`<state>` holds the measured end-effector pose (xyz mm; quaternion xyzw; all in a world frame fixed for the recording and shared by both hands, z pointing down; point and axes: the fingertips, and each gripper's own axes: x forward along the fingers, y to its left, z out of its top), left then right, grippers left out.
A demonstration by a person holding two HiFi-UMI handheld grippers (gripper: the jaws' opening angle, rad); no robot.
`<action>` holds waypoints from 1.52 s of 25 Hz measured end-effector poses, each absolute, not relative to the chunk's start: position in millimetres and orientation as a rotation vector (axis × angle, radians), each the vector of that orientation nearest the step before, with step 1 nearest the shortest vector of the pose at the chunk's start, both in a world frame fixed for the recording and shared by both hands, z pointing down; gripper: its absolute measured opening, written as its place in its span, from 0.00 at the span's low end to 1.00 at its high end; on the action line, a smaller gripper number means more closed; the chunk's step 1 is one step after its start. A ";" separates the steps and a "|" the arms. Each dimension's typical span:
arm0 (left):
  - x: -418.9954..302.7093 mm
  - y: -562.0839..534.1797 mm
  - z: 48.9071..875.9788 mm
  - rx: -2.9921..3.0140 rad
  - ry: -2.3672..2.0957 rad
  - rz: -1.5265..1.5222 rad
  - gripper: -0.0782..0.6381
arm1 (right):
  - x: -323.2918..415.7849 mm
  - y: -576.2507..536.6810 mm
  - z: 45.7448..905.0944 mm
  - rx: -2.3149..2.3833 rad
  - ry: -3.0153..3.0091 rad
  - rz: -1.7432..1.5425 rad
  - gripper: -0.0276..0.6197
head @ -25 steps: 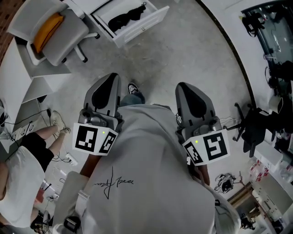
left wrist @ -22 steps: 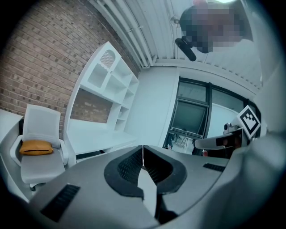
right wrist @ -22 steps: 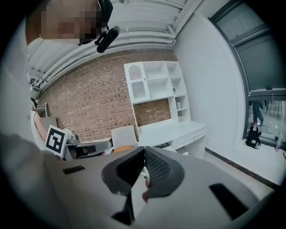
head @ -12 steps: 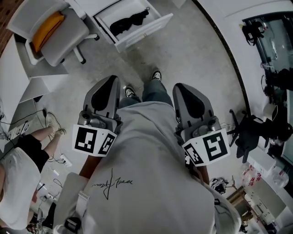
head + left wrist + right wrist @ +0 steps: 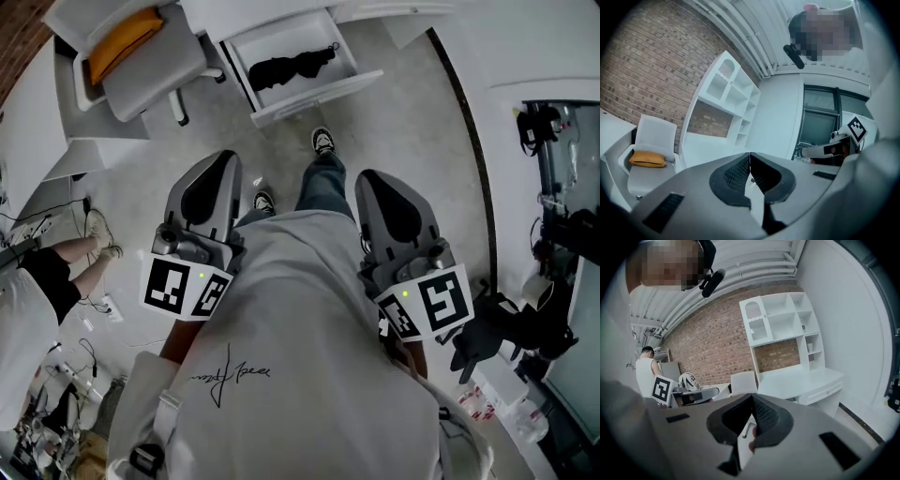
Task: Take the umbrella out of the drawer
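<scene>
The black folded umbrella (image 5: 291, 67) lies inside an open white drawer (image 5: 319, 94) at the top middle of the head view, beyond the person's feet. My left gripper (image 5: 223, 159) and right gripper (image 5: 375, 178) are held side by side in front of the person's chest, well short of the drawer. Both are shut with nothing between the jaws. In the left gripper view the left gripper (image 5: 750, 154) has its tips meeting, and it faces a white shelf unit (image 5: 726, 98). The right gripper (image 5: 751, 397) is closed too and faces the white desk (image 5: 806, 380).
A white office chair (image 5: 155, 70) with an orange cushion (image 5: 122, 52) stands left of the drawer. Another person (image 5: 33, 281) sits at the left by floor cables. Black equipment (image 5: 506, 333) and a glass partition stand at the right.
The person has walked forward: the drawer and chair have shifted right and nearer in the head view. Both grippers stay shut in front of the chest.
</scene>
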<state>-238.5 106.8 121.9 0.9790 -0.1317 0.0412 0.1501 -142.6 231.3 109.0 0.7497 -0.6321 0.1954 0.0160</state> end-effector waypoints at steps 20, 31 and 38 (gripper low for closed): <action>-66.0 61.5 123.4 2.659 -0.826 0.204 0.13 | 59.3 144.8 125.7 1.823 -2.300 0.752 0.08; -17.6 65.6 134.6 2.603 -0.984 0.231 0.13 | 102.6 120.9 130.0 1.588 -2.426 0.737 0.08; -26.3 63.1 142.8 2.540 -1.075 0.248 0.13 | 101.6 106.8 135.3 1.460 -2.469 0.689 0.08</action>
